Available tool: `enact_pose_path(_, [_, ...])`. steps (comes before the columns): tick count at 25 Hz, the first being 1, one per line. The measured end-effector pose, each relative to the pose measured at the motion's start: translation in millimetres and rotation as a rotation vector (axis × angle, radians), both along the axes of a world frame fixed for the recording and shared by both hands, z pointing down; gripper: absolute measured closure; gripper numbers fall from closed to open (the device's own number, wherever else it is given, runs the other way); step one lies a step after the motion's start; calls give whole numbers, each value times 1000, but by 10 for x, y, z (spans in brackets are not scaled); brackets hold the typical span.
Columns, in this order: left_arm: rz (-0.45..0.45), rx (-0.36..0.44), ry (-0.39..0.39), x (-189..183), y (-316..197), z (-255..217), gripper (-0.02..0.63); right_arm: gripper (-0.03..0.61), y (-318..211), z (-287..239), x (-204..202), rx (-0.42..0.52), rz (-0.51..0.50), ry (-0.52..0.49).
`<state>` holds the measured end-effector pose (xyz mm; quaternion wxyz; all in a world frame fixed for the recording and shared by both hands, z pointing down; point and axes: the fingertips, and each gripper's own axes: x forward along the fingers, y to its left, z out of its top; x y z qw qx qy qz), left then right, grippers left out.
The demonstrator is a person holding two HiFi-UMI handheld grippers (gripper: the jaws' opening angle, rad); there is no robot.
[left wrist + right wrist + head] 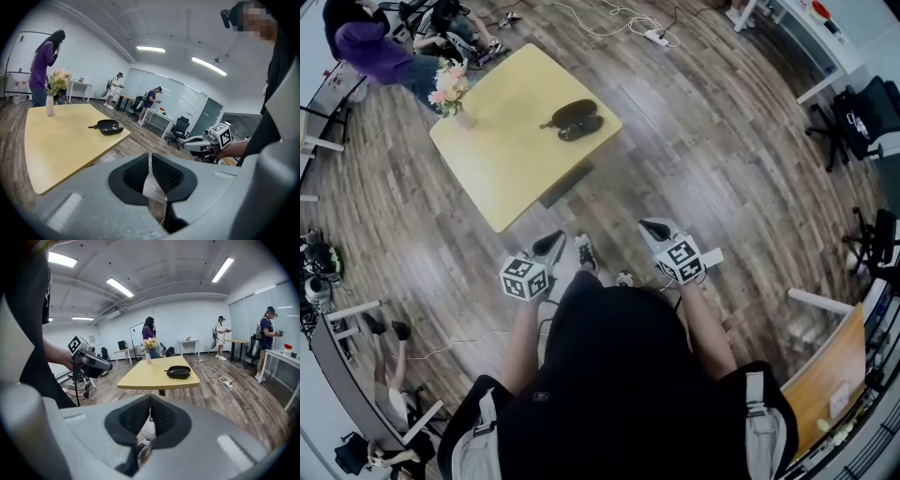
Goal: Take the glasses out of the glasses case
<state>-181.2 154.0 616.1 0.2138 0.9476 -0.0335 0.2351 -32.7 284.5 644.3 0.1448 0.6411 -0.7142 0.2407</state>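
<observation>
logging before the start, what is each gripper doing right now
left gripper: shut, nothing between the jaws.
right gripper: shut, nothing between the jaws.

Black glasses case point(574, 119) — flat on yellow table point(506, 159)
</observation>
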Motion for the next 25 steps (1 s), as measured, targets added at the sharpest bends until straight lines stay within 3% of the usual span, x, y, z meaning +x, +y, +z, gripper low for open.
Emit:
enact_pose_path(16, [20, -21, 14, 242, -1098, 66, 581, 574, -1100, 19, 190, -14, 17, 20])
enact_pose_path(25, [-2, -8, 28, 183, -1640, 75, 581, 574, -1653, 39, 202, -6, 4, 40])
